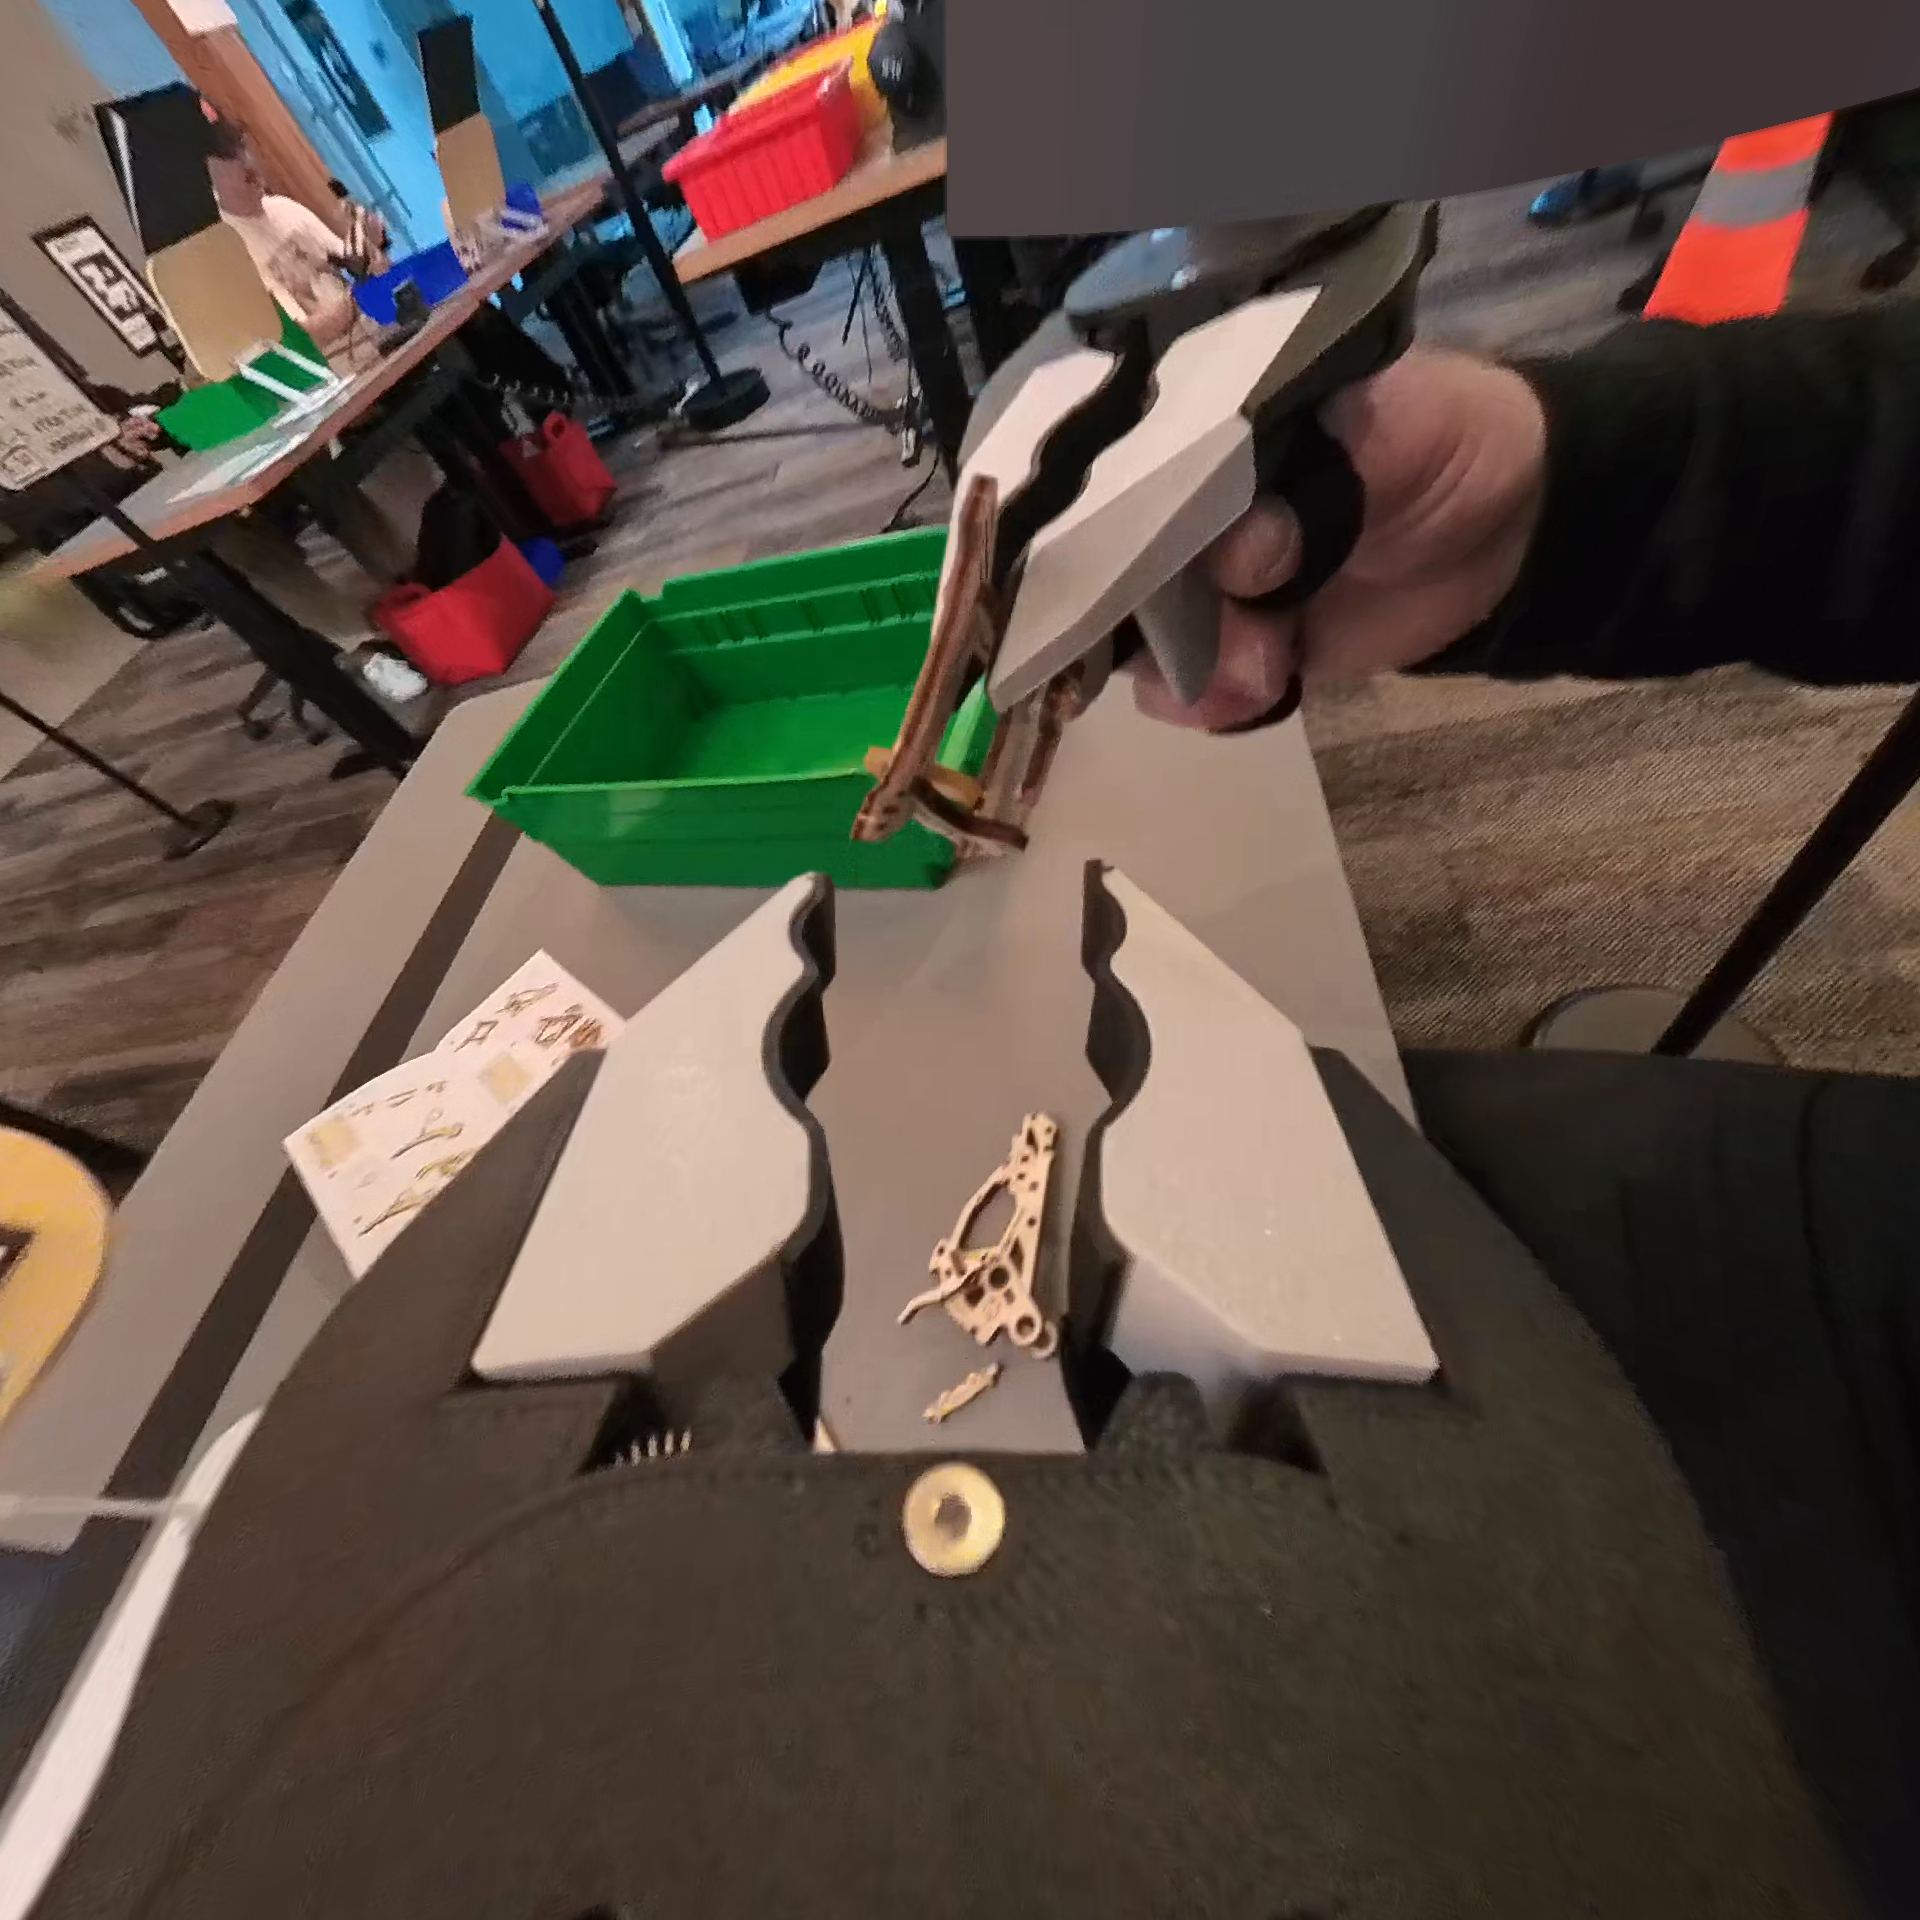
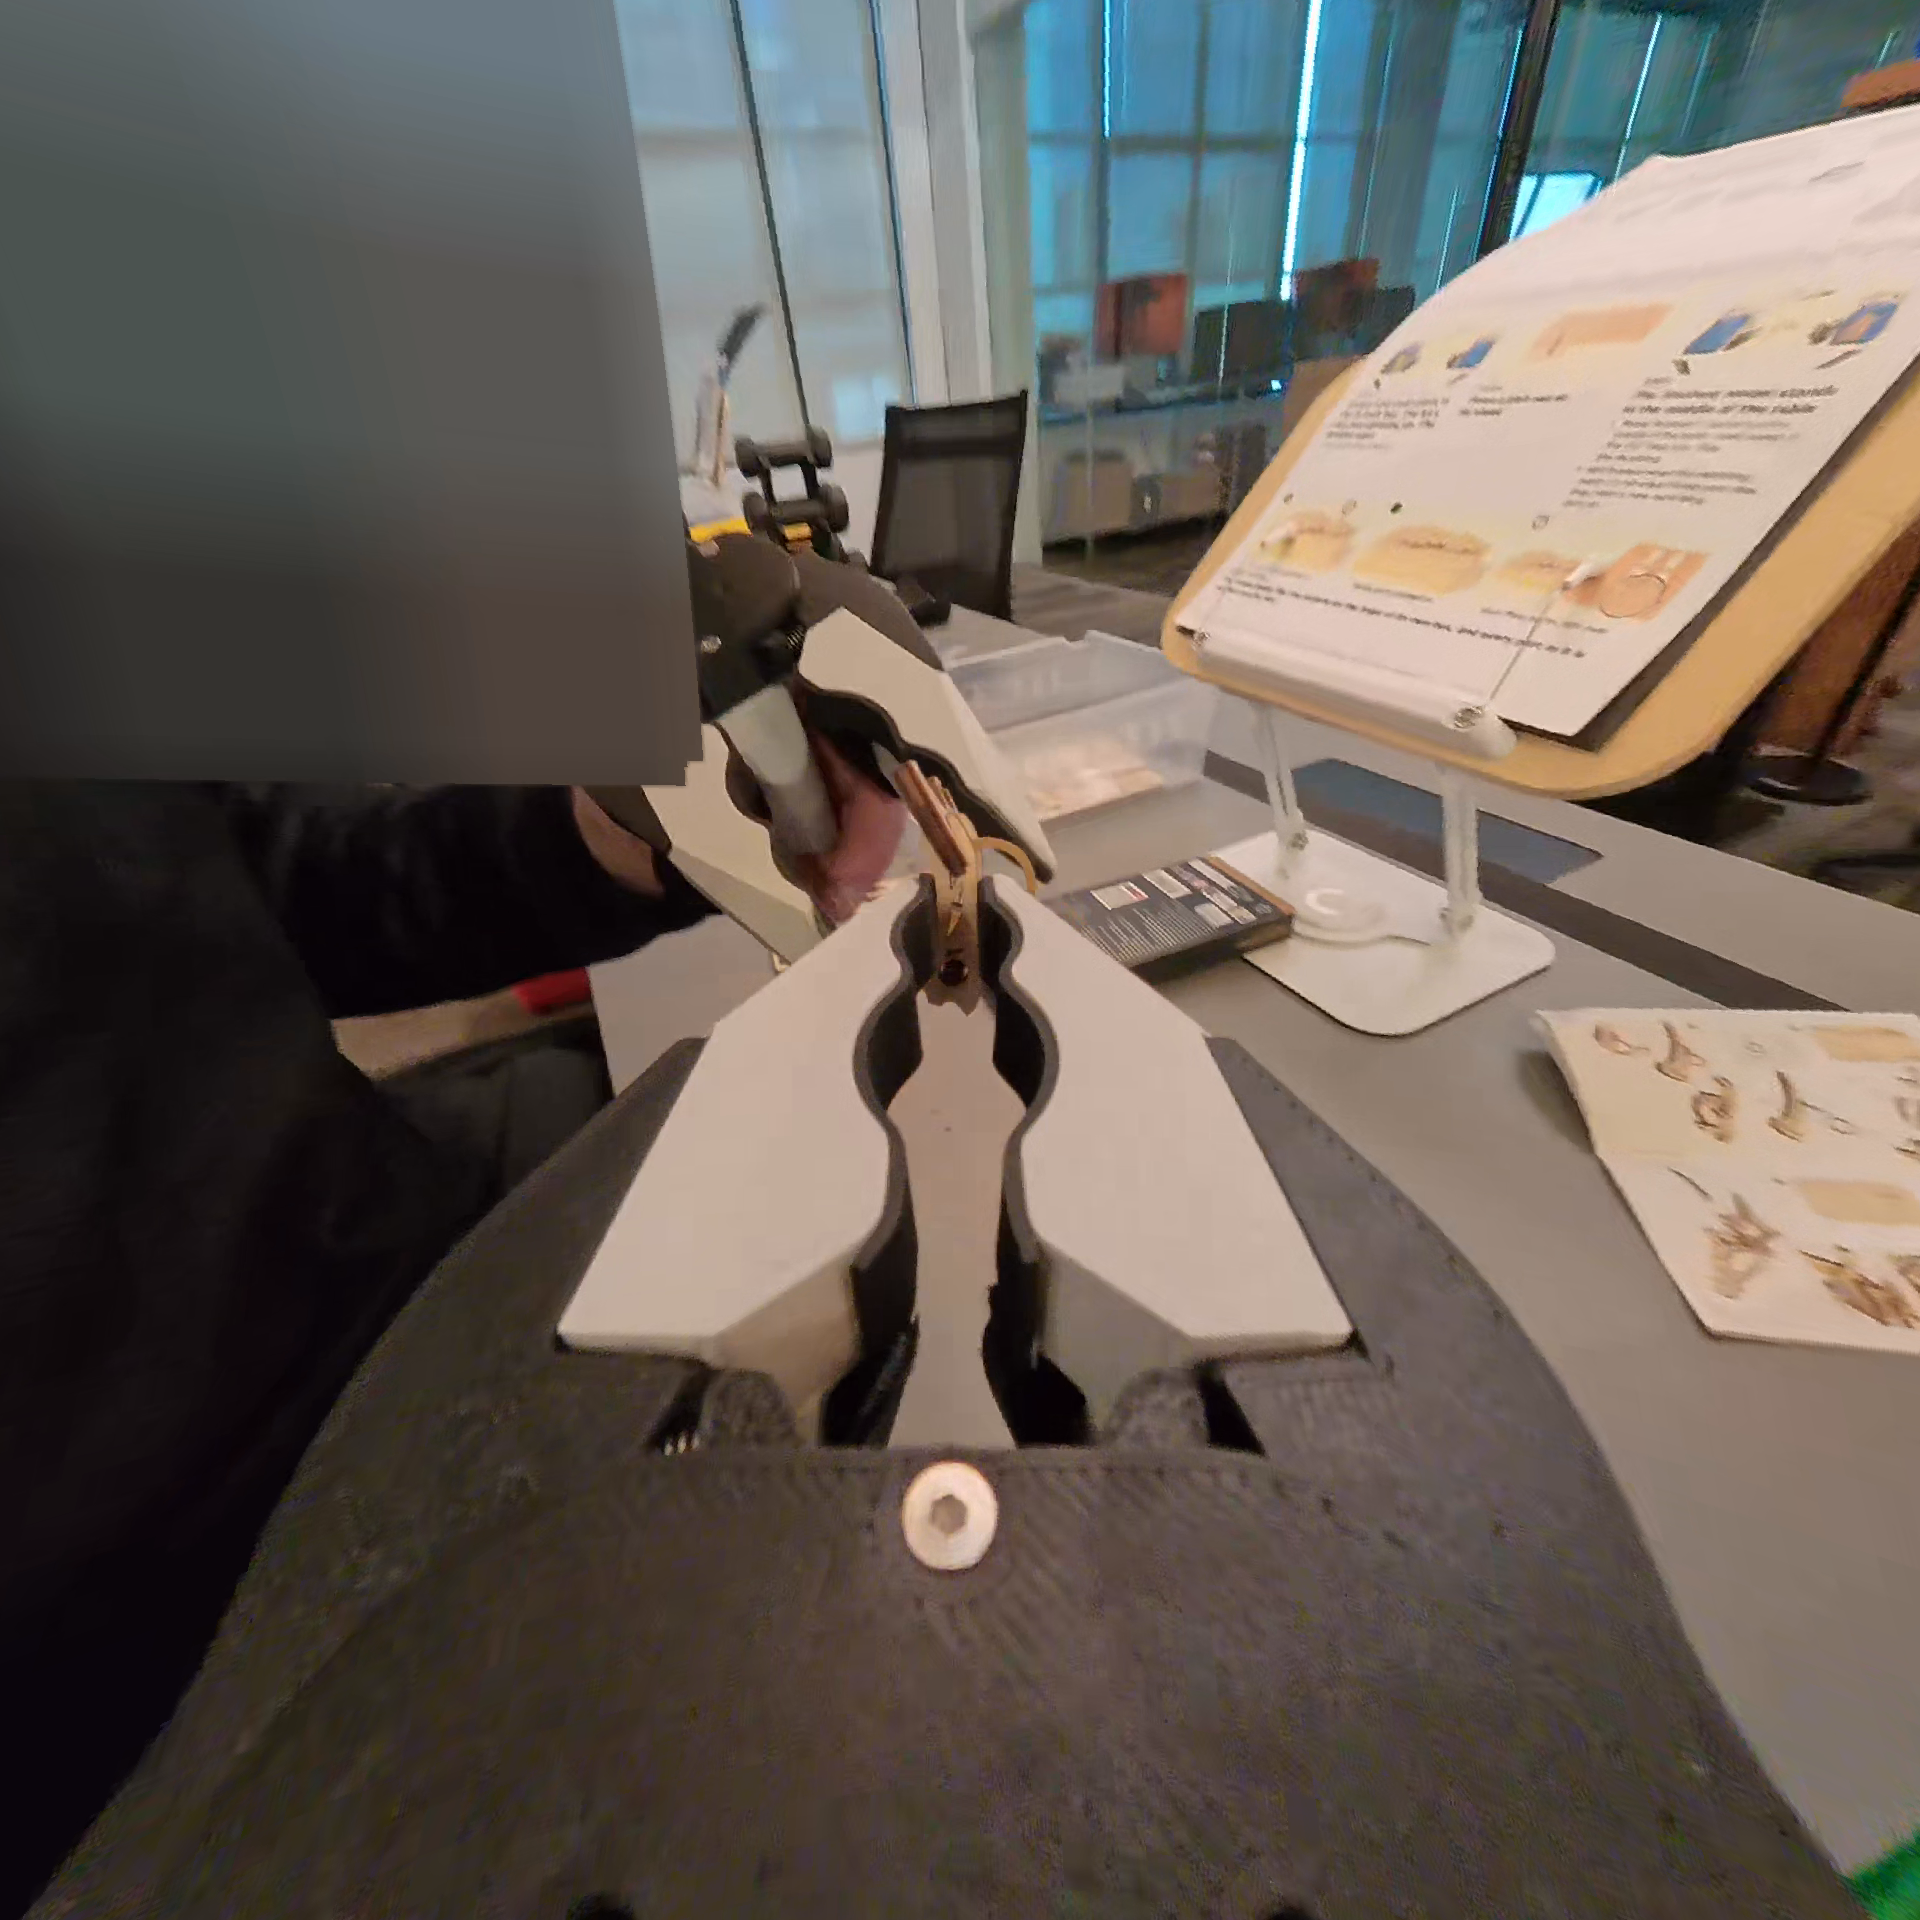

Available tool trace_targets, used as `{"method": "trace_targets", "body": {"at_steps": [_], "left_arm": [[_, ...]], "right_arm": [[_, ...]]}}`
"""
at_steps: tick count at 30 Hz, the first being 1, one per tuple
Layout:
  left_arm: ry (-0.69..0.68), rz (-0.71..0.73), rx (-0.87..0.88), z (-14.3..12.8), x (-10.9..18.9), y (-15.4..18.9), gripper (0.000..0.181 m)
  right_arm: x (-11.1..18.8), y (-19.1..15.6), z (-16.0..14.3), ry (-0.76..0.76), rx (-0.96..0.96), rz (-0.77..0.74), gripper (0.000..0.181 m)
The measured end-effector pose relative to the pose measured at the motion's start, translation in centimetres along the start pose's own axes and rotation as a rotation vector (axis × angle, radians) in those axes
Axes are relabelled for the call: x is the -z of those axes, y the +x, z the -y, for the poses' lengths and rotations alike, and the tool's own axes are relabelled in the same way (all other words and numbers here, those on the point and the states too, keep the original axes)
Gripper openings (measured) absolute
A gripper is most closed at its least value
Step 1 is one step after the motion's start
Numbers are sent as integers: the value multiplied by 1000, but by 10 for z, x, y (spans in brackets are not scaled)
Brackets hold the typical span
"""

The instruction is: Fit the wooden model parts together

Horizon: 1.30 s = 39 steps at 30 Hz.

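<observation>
Nearest the left wrist camera, the left gripper [image 1: 956, 914] stands spread wide and empty over the grey table [image 1: 1226, 831]. Between its fingers [image 1: 686, 1132], lying flat on the table, is a pale cut-out wooden part [image 1: 997, 1247] with a small wooden sliver [image 1: 961, 1392] just beside it, nearer the camera.

Beyond, the right gripper [image 1: 997, 665], held in a hand [image 1: 1382, 540], pinches a partly built wooden assembly [image 1: 935, 717] that hangs down in front of the green bin [image 1: 707, 748]. The bin's visible floor looks bare. A printed parts sheet [image 1: 457, 1091] lies left of the fingers.

Right wrist view: right gripper [image 2: 951, 935] pressed nearly together on the wooden assembly [image 2: 951, 914] at the fingertips. In this frame a second gripper farther off appears to touch the same piece; the two views disagree, so I cannot tell for certain.

Handling, as judged: thin laser-cut ply, very light, stiff in plane but with slender struts and tabs likely to snap. Best gripped across the solid, hole-pierced end, not the thin hooked arm. Lying flat, it will be hard to get under.

View differences: only the left view shows the loose part, sliver and bin. Only the right view shows the tilted instruction board [image 2: 1558, 499] on its white stand [image 2: 1403, 956] and a dark box [image 2: 1174, 914].
</observation>
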<state>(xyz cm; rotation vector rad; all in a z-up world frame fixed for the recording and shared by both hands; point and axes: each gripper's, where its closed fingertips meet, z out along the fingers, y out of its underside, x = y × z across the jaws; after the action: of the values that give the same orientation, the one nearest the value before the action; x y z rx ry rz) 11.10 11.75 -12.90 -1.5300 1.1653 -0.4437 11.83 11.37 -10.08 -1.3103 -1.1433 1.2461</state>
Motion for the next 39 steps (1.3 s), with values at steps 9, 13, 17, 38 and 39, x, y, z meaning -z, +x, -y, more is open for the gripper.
{"method": "trace_targets", "body": {"at_steps": [9,13,17,38,39], "left_arm": [[121,-87,44,17,1,10,17],[117,-66,10,17,2,8,15],[102,-37,-23,18,3,6,15],[-15,174,-340,17,-4,4,14],[-14,176,-344,17,-5,4,14]], "right_arm": [[0,-9,8,75,-49,82,4],[0,-9,9,79,-52,84,4],[1,-9,9,56,-29,68,21],[-1,-4,-9,-124,-117,-5,14],[0,-4,-9,-126,-124,-4,13]]}}
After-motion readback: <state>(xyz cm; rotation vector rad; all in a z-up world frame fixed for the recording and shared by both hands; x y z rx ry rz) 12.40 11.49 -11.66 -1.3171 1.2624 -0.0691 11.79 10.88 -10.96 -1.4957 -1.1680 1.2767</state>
